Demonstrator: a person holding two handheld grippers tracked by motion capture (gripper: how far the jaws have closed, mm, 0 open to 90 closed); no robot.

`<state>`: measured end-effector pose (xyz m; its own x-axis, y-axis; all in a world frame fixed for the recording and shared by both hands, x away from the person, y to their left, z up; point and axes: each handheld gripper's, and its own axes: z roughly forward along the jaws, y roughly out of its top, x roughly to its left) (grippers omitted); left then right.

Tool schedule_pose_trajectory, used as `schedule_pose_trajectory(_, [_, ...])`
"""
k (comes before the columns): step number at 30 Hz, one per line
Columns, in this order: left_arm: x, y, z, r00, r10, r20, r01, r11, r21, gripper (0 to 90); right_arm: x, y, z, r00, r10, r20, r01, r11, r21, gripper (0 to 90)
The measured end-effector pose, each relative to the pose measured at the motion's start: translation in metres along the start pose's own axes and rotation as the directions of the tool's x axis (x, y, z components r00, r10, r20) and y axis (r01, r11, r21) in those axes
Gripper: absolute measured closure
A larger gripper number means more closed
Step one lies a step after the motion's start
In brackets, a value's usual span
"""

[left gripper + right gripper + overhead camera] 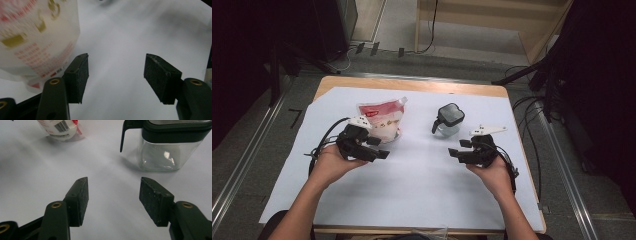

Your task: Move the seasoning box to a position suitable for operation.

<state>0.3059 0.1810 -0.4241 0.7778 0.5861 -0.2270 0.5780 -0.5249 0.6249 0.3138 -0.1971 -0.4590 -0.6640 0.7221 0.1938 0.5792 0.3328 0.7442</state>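
Observation:
A white and red refill pouch stands upright on the white sheet left of centre. My left gripper hovers just in front of it, open and empty; in the left gripper view the pouch rises blurred just left of the left pad, and the left gripper has bare sheet between its jaws. A clear square jar with a black lid and handle stands right of centre. My right gripper sits open in front of it. In the right gripper view the jar is ahead, right of the right gripper.
A white sheet covers the wooden table. Floor rails run along both sides, and cables lie on the floor to the right. Black equipment stands at the far left and right.

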Motion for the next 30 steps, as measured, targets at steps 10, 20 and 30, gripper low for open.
schedule_pose_trajectory(10, [-0.0020, -0.0090, 0.0082, 0.9998, 0.018, 0.000, -0.018, 0.9991, 0.038, 32.1, -0.0016, -0.0003, 0.0047, 0.9997, -0.019, 0.015, 0.019, 1.000, -0.013, 41.1])
schedule_pose_trajectory(20, [-0.0076, -0.0056, 0.0102, 0.9992, 0.039, 0.005, -0.040, 0.9983, 0.043, 33.8, -0.0046, -0.0010, 0.0075, 0.9994, -0.018, 0.028, 0.019, 1.000, -0.004, 36.4])
schedule_pose_trajectory(30, [-0.0073, -0.0055, 0.0058, 0.9993, 0.035, 0.015, -0.036, 0.9993, 0.006, 33.9, -0.0084, -0.0005, 0.0081, 0.9997, -0.006, 0.023, 0.006, 1.000, -0.021, 35.6])
